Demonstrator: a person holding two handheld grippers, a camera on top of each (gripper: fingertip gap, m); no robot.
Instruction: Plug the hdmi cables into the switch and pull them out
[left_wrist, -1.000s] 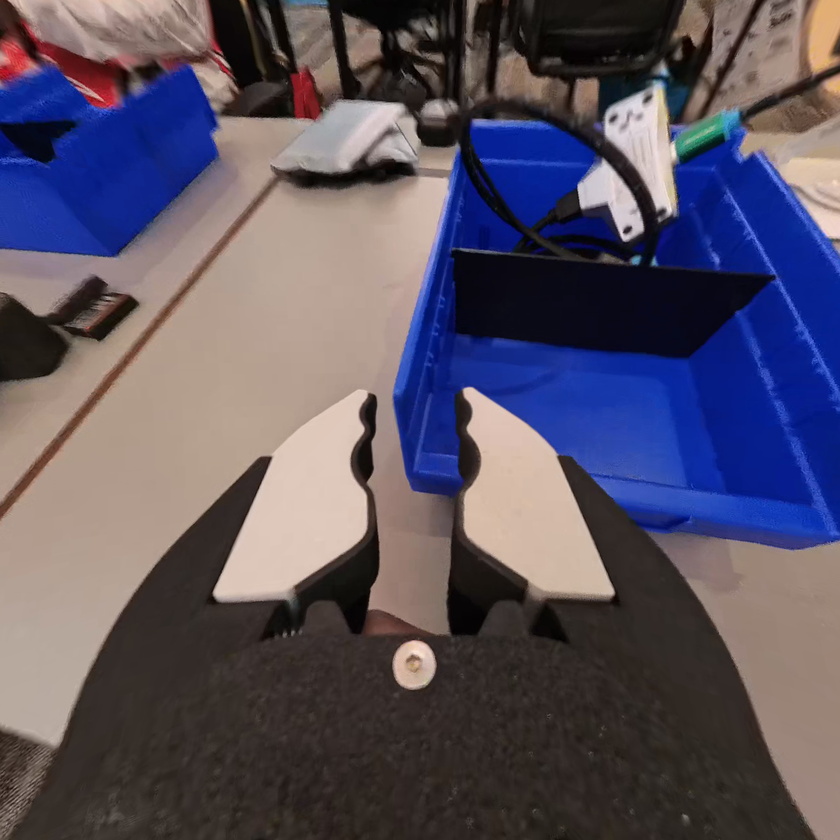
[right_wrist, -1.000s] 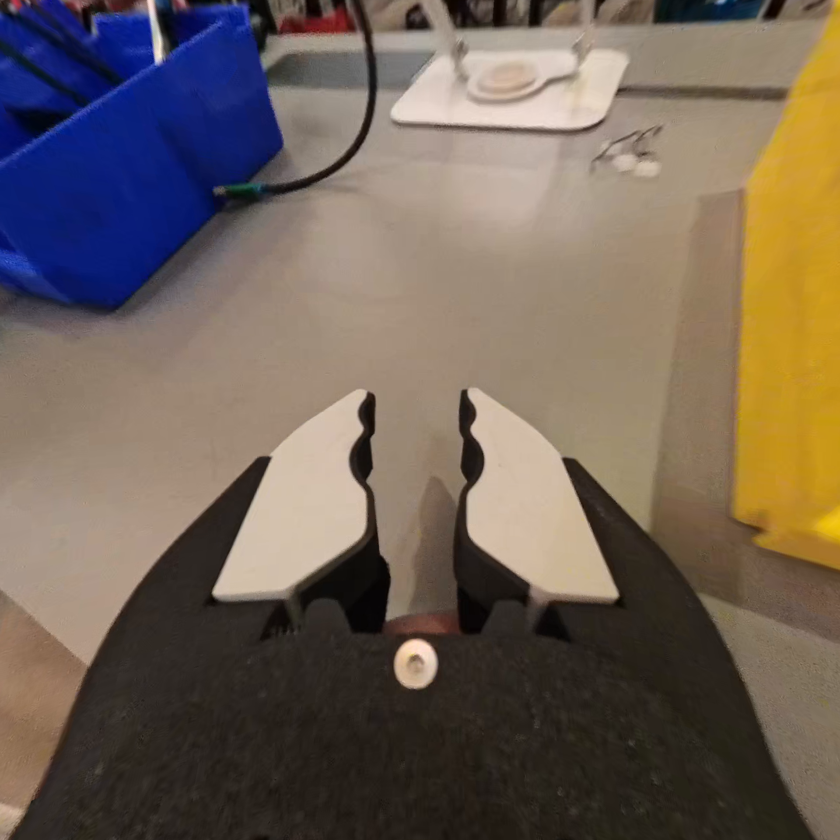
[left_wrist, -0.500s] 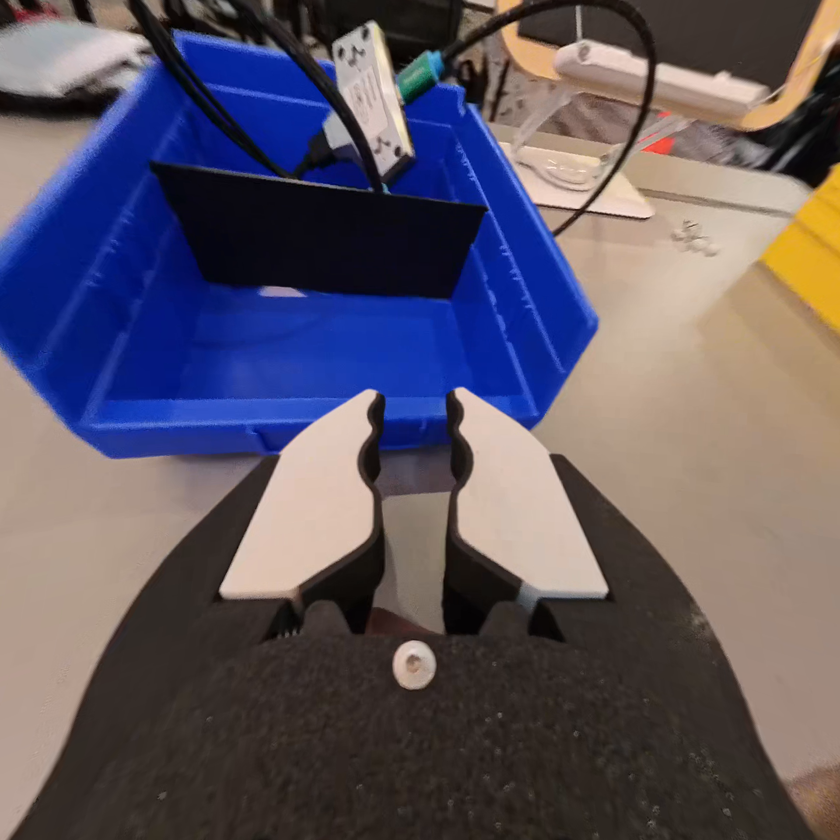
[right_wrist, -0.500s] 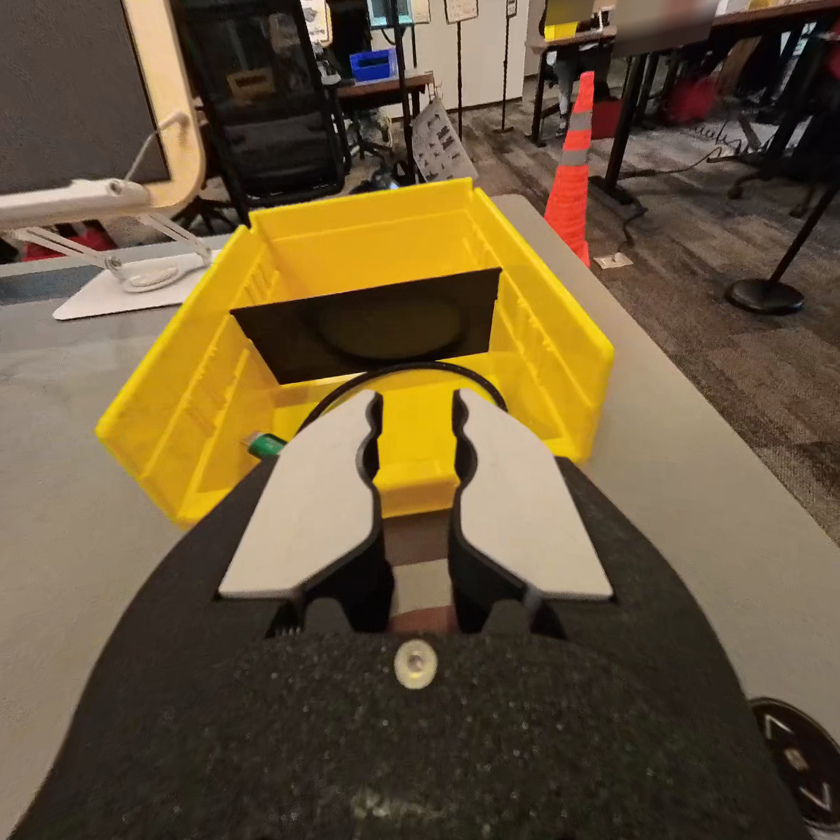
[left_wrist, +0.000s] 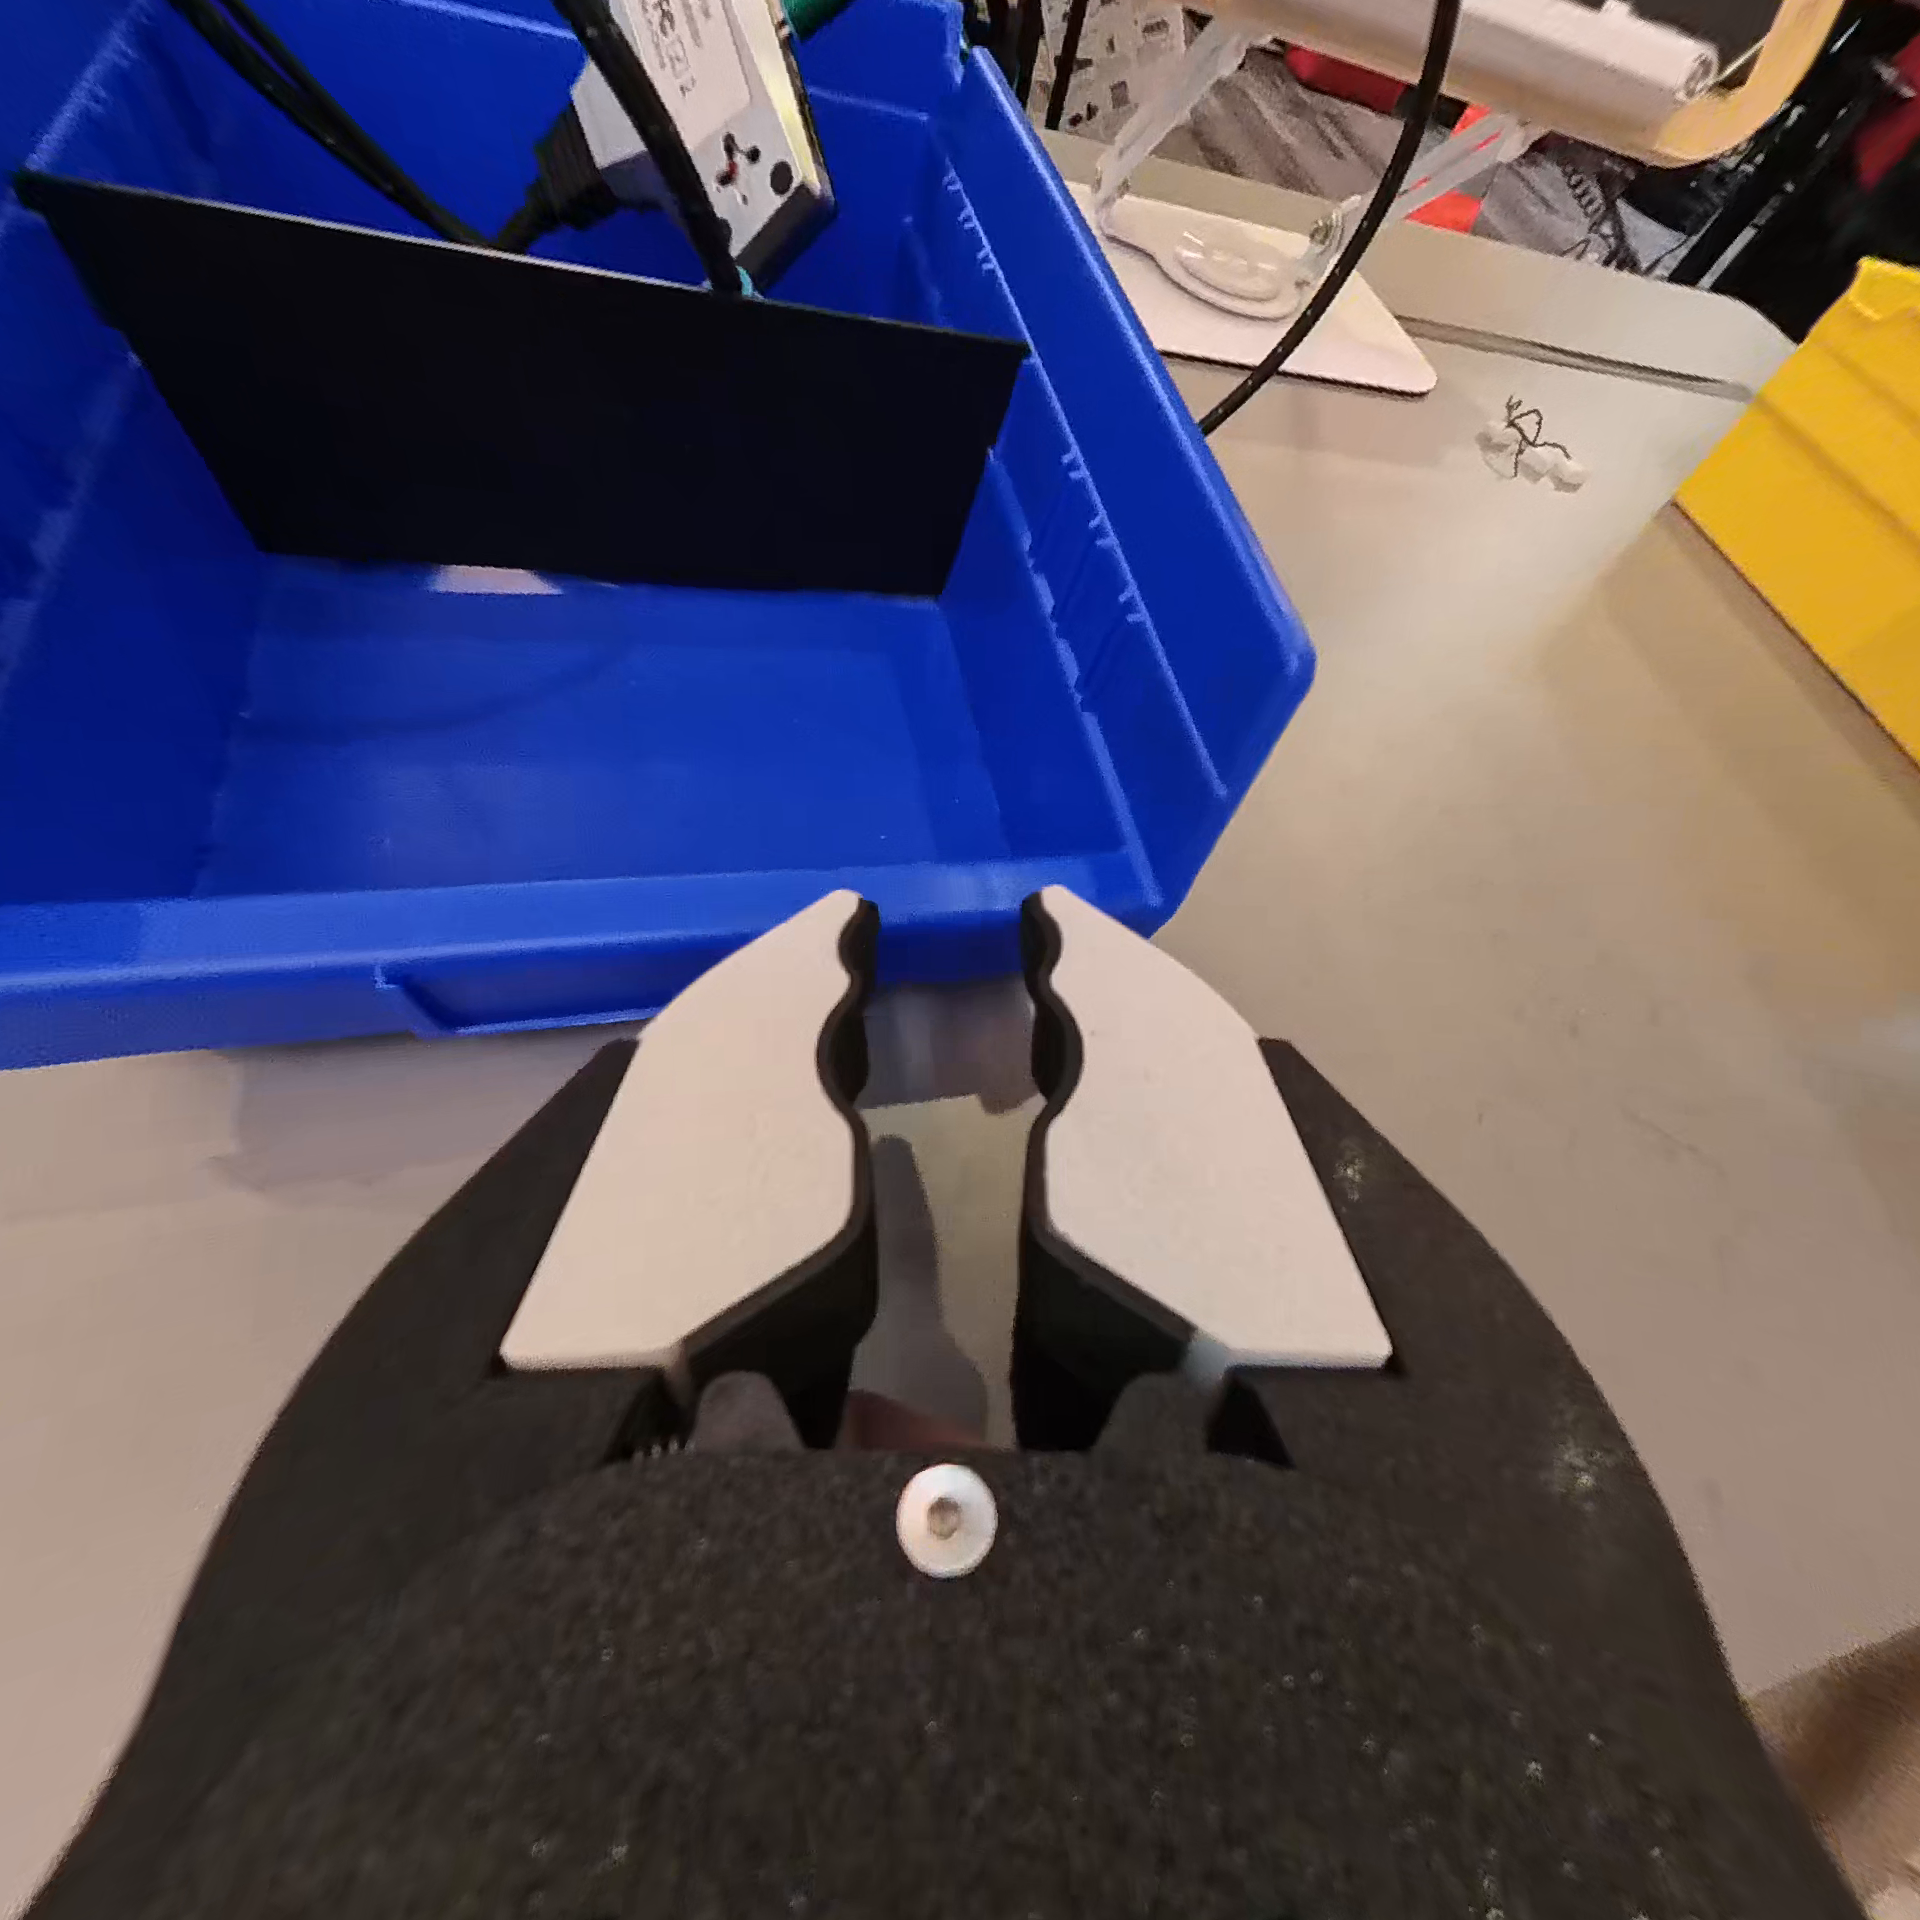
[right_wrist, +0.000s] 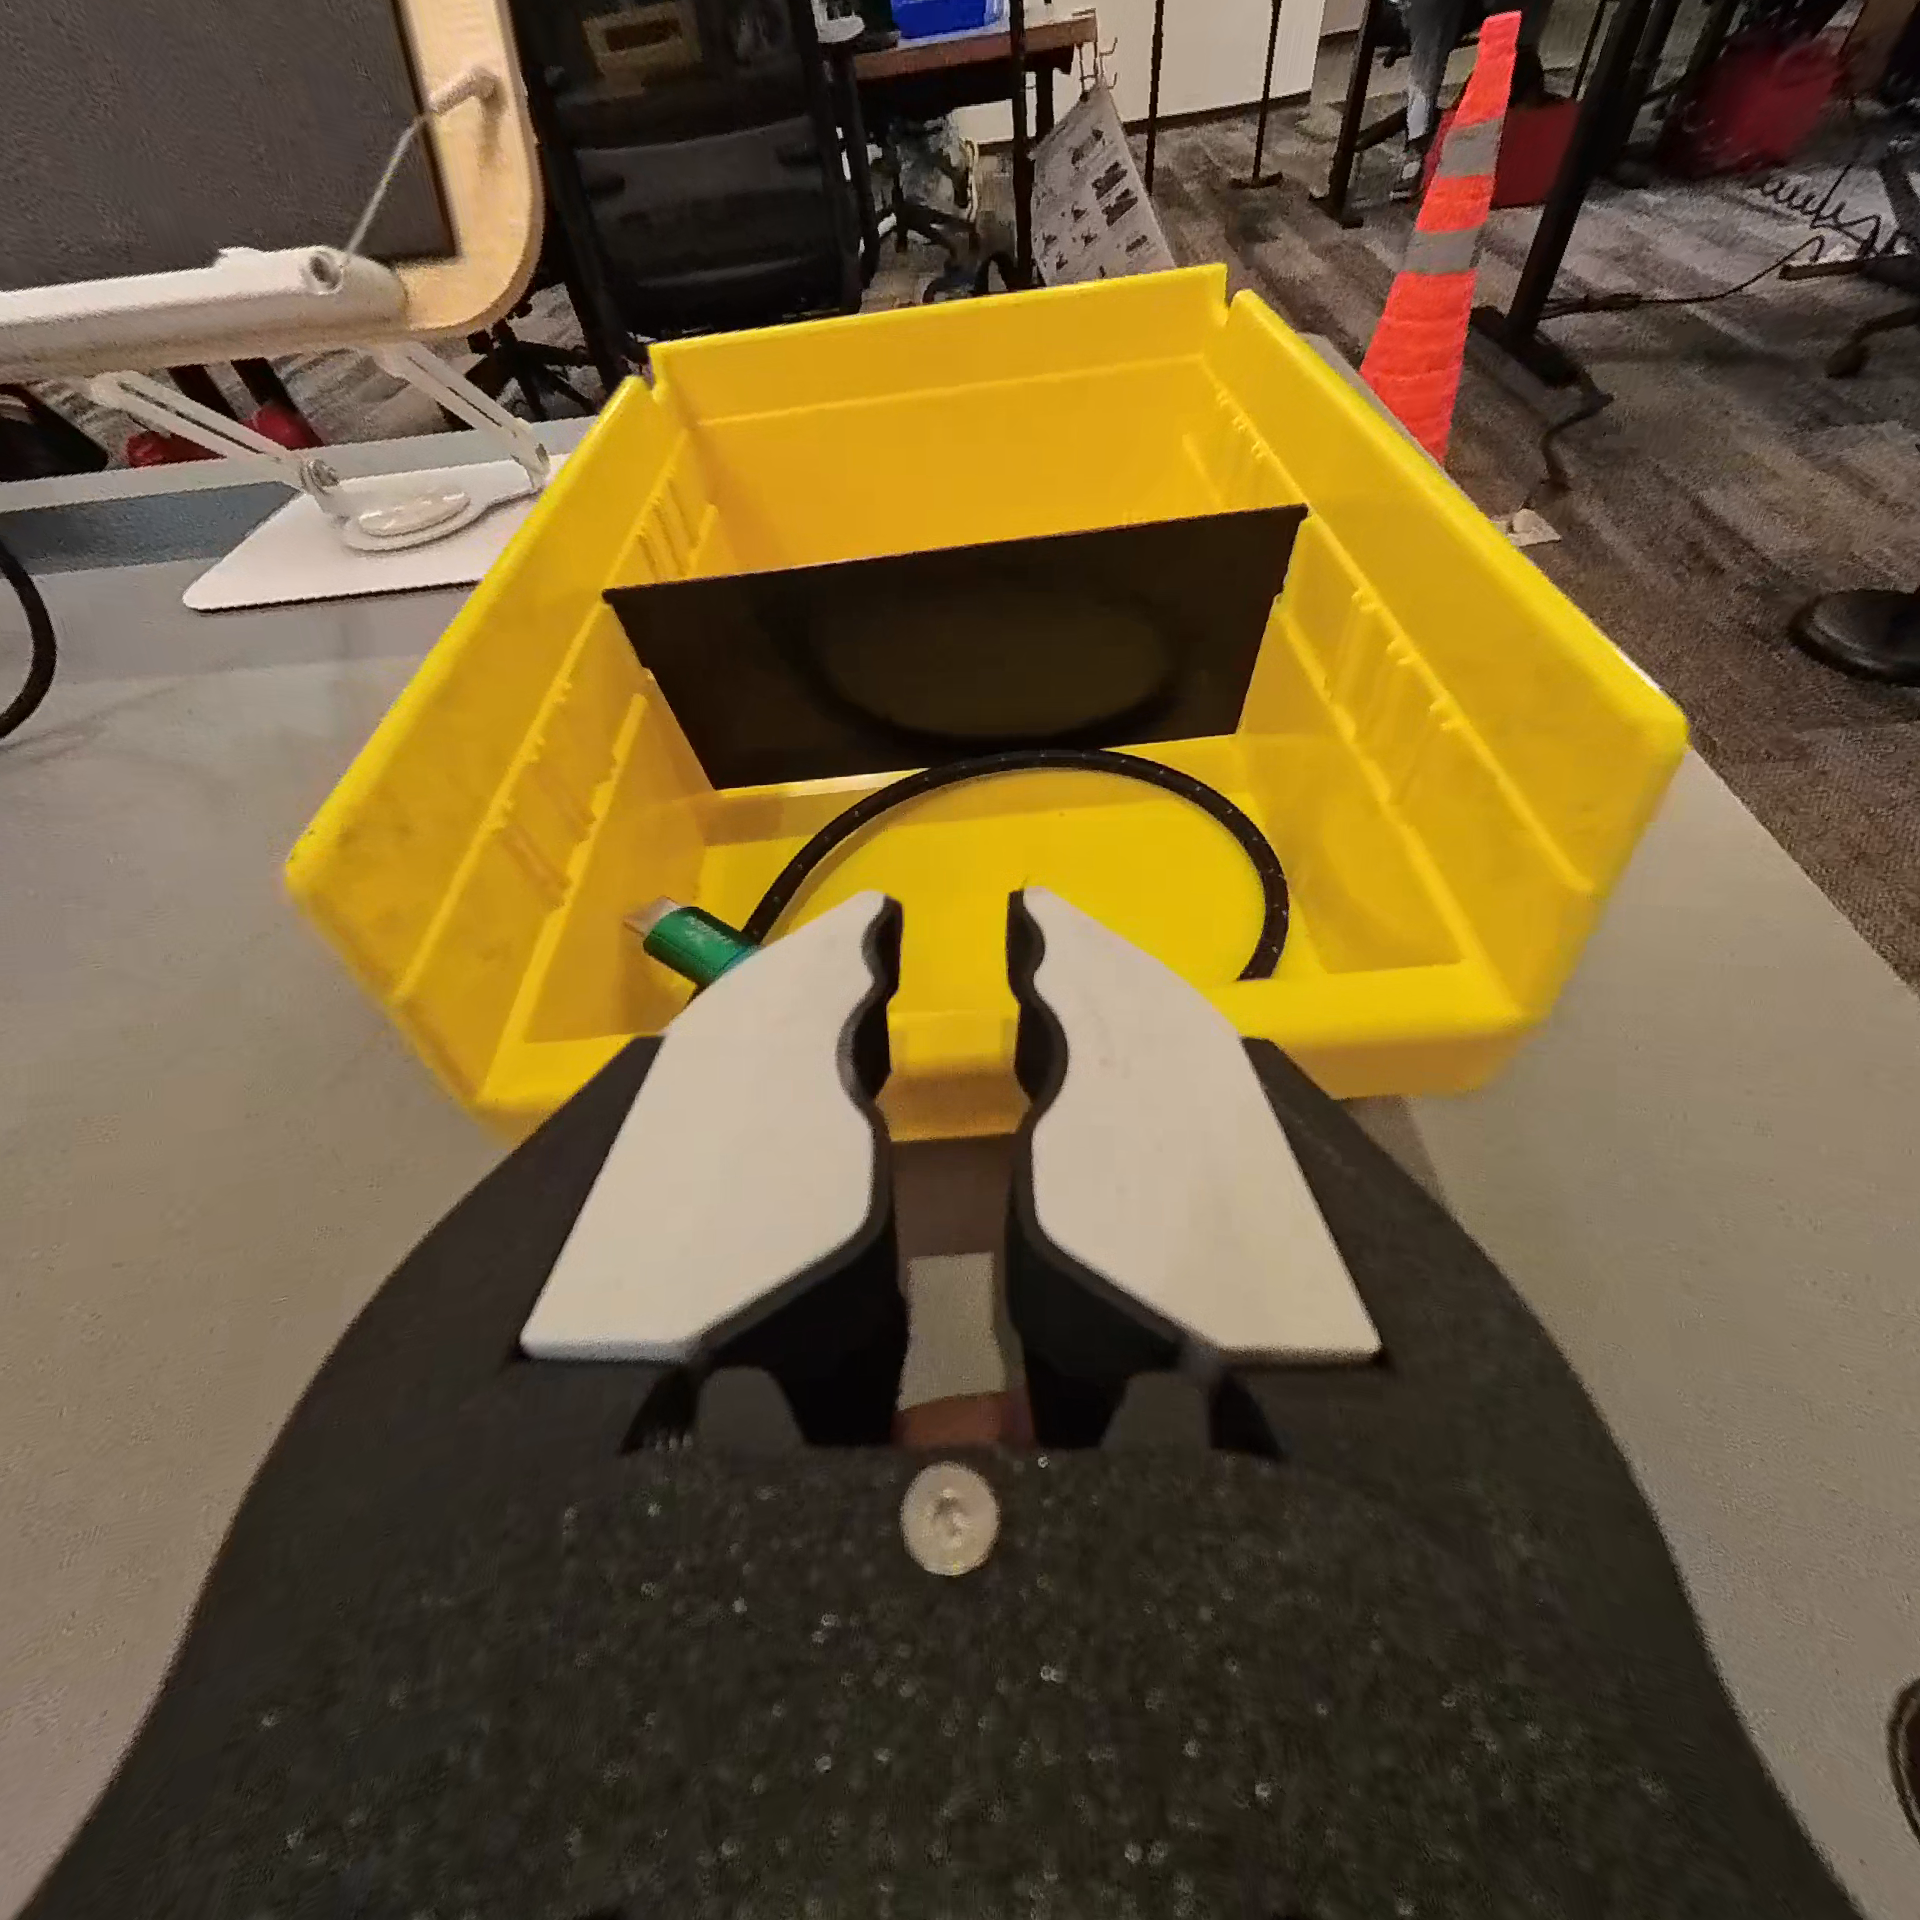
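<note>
In the left wrist view, a grey HDMI switch leans in the far compartment of a blue bin, with black cables plugged into it. My left gripper is open and empty, at the bin's near right corner. In the right wrist view, a yellow bin holds a coiled black HDMI cable with a green plug in its near compartment. My right gripper is open and empty, just above the bin's near wall, with the green plug at its left finger.
Each bin has a black divider. A white stand base sits behind the blue bin, and a cable runs over it. The yellow bin's corner shows at right. The table edge, floor and an orange cone lie to the right. My right fingertips sit around 55 cm from my left ones. Between my left fingertips and the grey HDMI switch there is roughly 25 cm.
The left gripper swung right from the open table to the blue bin, then closer. The right gripper swung right from the blue bin's side to the yellow bin, then nearer its front wall.
</note>
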